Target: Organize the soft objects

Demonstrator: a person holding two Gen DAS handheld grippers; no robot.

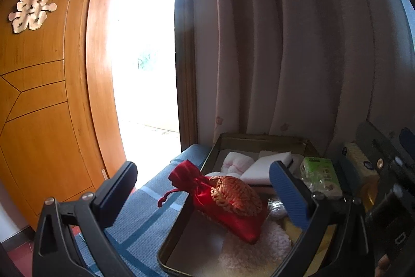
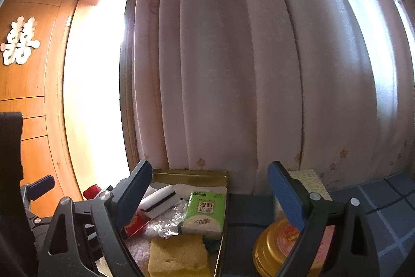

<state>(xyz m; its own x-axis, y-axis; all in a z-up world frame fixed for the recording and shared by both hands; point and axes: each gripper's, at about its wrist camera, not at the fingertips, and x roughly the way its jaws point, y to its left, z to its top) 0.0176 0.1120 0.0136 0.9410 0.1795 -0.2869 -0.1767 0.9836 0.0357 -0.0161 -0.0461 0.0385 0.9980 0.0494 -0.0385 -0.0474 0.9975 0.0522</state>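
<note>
Two grippers, both with jaws spread wide and holding nothing, face one tin box of soft things.

Left wrist view: the left gripper (image 1: 205,188) has the red pouch (image 1: 228,201) between its fingers, untouched; the pouch lies half over the near left rim of the tin box (image 1: 259,140), long axis slanting from upper left to lower right. Right wrist view: the right gripper (image 2: 210,196) frames the tissue pack (image 2: 206,212) and white sponge (image 2: 159,199) inside the box; the pouch is almost hidden here, so I judge the left gripper nearer.

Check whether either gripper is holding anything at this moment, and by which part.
Nothing is held. The left gripper has its jaws wide apart above the red pouch, which lies in the tin box. The right gripper is open and empty too.
</note>
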